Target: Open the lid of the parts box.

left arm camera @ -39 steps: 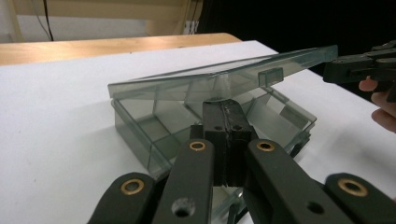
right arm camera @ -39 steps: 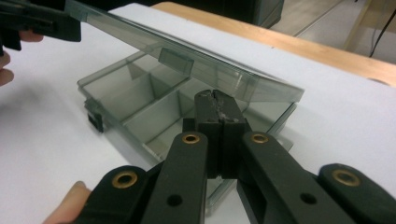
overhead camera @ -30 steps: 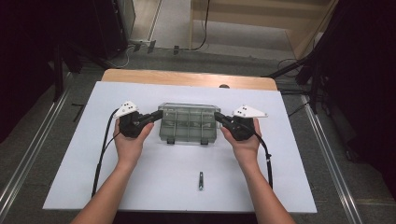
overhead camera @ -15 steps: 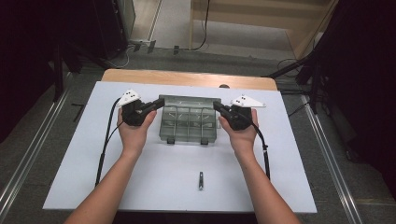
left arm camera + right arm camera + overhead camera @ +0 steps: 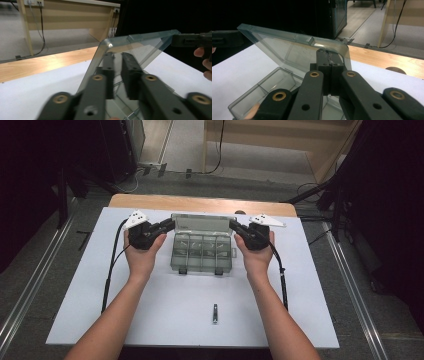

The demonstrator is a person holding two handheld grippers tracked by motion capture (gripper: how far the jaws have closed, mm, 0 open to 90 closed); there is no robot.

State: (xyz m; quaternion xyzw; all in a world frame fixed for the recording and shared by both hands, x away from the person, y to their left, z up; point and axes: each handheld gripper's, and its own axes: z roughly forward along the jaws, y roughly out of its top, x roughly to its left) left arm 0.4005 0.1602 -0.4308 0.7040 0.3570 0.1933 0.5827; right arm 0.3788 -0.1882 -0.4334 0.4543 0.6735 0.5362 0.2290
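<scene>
Raised lid [image 5: 202, 222] blocks the far side; near table [image 5: 165, 320] open except small tool [image 5: 215, 313].

Small dark object [image 5: 215, 313] near table's front edge too small to identify; forearms cut off at bottom.

A clear plastic compartment box [image 5: 202, 251] sits on the white tabletop [image 5: 165, 305], toward its far middle. Its transparent hinged lid [image 5: 202, 222] stands raised along the far edge, behind the rows of compartments. The left gripper [image 5: 167, 225] is at the lid's left end, the right gripper [image 5: 235, 226] at its right end, one on either side of the box. A small dark metal clip-like piece [image 5: 215, 313] lies on the tabletop well in front of the box, near the front edge. Beyond the white sheet runs a bare wooden strip [image 5: 200, 203]
</scene>
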